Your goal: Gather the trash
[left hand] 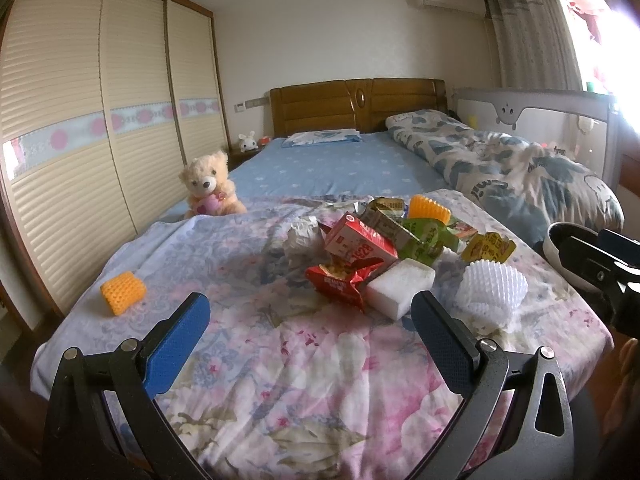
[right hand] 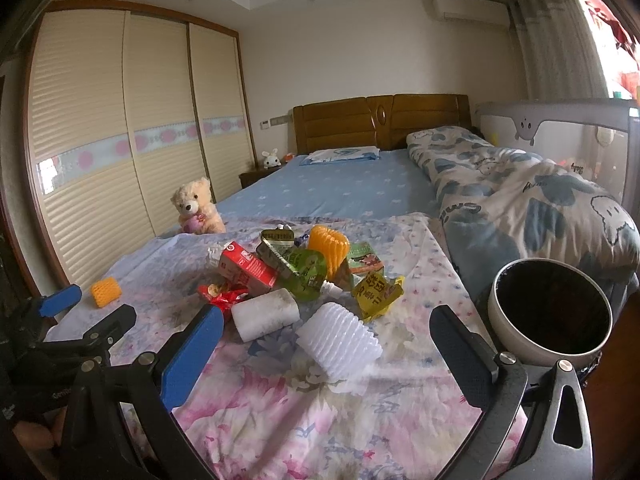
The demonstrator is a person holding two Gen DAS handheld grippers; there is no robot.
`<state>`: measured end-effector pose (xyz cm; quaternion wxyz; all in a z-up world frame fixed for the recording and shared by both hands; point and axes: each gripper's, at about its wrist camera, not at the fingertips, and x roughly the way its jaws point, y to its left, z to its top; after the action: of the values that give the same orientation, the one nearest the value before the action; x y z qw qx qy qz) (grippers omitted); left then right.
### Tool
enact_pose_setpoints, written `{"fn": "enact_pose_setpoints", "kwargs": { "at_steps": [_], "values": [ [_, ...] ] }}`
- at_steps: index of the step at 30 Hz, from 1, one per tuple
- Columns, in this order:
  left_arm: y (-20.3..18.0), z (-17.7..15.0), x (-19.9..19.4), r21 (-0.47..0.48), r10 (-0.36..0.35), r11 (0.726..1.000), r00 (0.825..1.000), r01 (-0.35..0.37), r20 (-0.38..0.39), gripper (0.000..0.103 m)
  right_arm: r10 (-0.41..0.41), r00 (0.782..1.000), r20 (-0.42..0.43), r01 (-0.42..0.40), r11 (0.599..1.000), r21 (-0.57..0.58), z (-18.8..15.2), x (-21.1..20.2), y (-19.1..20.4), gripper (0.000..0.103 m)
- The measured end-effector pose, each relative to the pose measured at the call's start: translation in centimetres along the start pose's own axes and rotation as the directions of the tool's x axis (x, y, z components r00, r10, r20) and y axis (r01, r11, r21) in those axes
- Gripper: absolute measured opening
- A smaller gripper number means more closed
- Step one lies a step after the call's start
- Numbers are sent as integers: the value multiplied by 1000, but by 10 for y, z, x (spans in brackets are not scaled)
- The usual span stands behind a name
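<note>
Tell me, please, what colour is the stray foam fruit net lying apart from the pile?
Orange-yellow foam fruit net; clearest in the left wrist view.

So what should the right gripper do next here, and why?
Probably ease the right gripper forward onto the white foam sleeve: it is open and empty, the sleeve lies nearest between its fingers, and the bin sits close by on the right.

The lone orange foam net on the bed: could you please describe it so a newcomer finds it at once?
Start at the floral quilt covering the bed's foot. Left of the trash pile, near the quilt's left edge, lies the orange foam net. Unlike its orange twin in the pile, it lies alone.
</note>
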<state>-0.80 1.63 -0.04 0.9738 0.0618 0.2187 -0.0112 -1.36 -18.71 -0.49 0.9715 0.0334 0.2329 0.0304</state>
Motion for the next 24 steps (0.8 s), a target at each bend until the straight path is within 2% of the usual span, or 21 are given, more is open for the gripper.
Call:
{"fn": "enact_pose_setpoints", "kwargs": {
  "at_steps": [10, 14, 19, 24],
  "values": [
    [-1, -6, 12, -11, -20, 1000, 999, 19, -50, 103, 11, 1000, -28, -11, 1000, 16, -3, 6, -6, 103],
    [-5, -7, 24, 0, -57, 998, 994, 57, -97, 103, 23, 998, -63, -22, 1000, 21, -6, 14, -10, 103],
    [-12, -8, 49, -3, -123, 992, 976, 125, -182, 103, 33, 993, -116, -28, 999, 46, -10, 27, -20, 103],
    [-21, -11, 72, 3, -158, 986, 958, 164, -240, 100, 34, 986, -165, -23, 997, 70, -13, 43, -31, 102]
  ]
}}
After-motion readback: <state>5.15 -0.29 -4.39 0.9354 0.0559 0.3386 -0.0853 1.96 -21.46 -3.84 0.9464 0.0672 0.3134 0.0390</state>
